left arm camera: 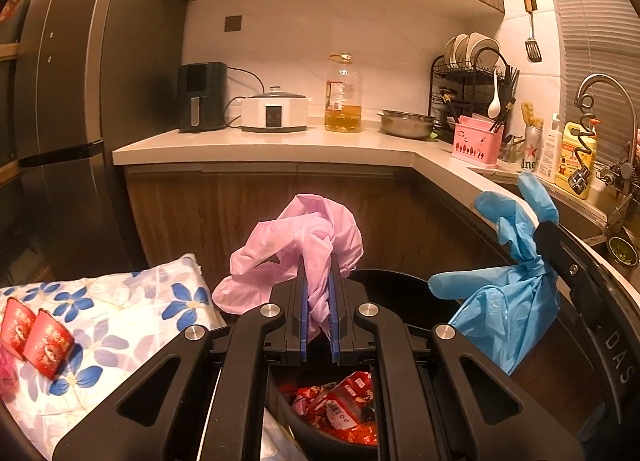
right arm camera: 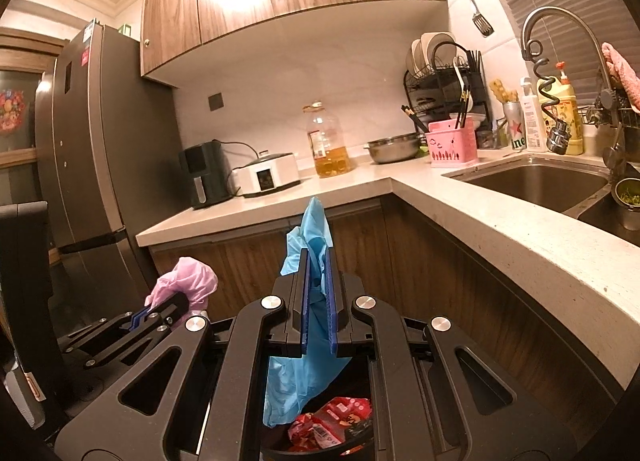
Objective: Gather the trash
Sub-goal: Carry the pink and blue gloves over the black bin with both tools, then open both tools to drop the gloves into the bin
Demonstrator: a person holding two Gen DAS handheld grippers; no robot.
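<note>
With my left gripper point(left arm camera: 319, 315) clamping the pink glove point(left arm camera: 296, 245) and my right gripper point(right arm camera: 318, 307) clamping the blue glove point(right arm camera: 310, 245), I'd centre both over the bin point(right arm camera: 320, 449) (wrappers already inside) before letting go.

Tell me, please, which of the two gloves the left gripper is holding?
The pink glove, pinched in the left gripper; the blue glove is in the right gripper.

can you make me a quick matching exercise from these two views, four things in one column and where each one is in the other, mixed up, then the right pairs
Things:
1. pink glove
2. blue glove
3. red wrappers
4. red paper cups

Places:
A. lying on the floral cloth
B. clamped in the right gripper
C. inside the black bin
D. clamped in the left gripper

Pairs: 1-D, 2-B, 3-C, 4-A
</note>
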